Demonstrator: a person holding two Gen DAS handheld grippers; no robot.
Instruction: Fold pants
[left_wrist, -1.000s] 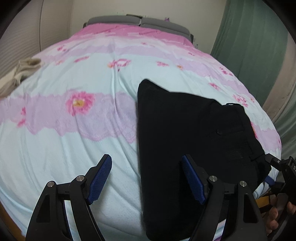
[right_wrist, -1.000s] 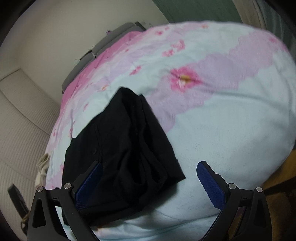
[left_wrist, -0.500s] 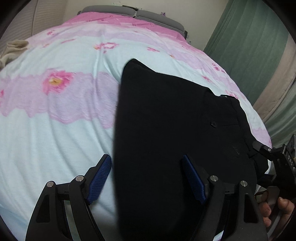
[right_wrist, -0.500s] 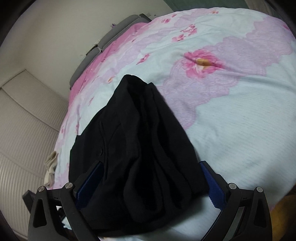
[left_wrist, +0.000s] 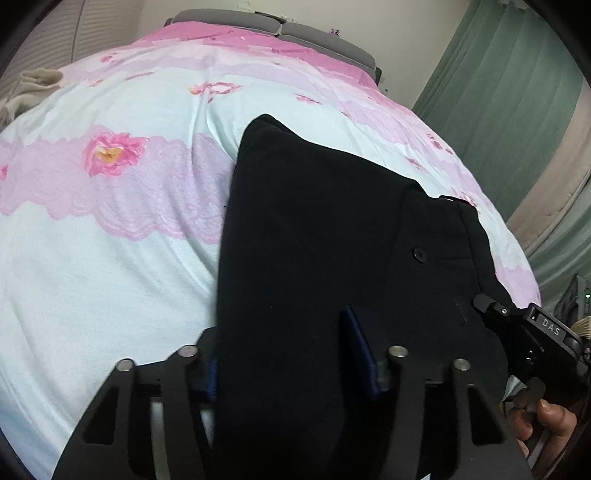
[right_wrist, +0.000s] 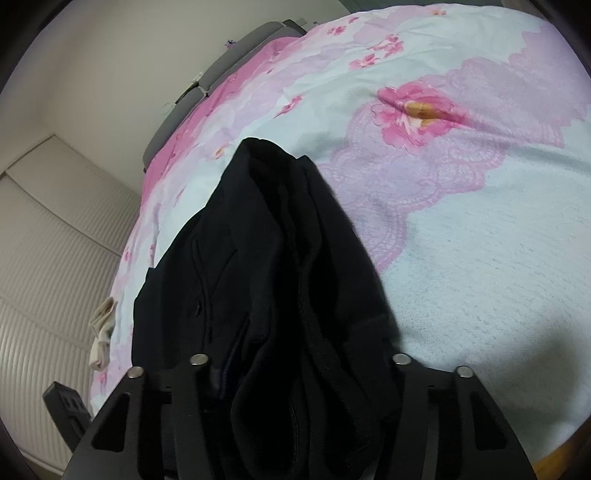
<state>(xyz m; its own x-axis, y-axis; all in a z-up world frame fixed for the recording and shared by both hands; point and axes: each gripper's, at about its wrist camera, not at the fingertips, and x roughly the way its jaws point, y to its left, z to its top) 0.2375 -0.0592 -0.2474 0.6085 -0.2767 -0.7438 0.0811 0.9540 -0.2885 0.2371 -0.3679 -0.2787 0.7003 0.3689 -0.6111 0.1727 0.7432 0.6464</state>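
Black pants (left_wrist: 332, 240) between left gripper (left_wrist: 286, 363) fingers (bunched)

Ahead of the left gripper (left_wrist: 288, 373), black pants (left_wrist: 332, 240) are filling the gap between its jaws and blocking the way forward. To its left, bare floral bedspread (left_wrist: 110, 258) is lying open. A beige cloth (left_wrist: 33, 83) is sitting far off left. The right gripper (right_wrist: 295, 369) is crowding in at right, its jaws also choked with pants.

Right tool (right_wrist: 299, 373) pads buried in pants (right_wrist: 266, 295); pants' near end off-frame.
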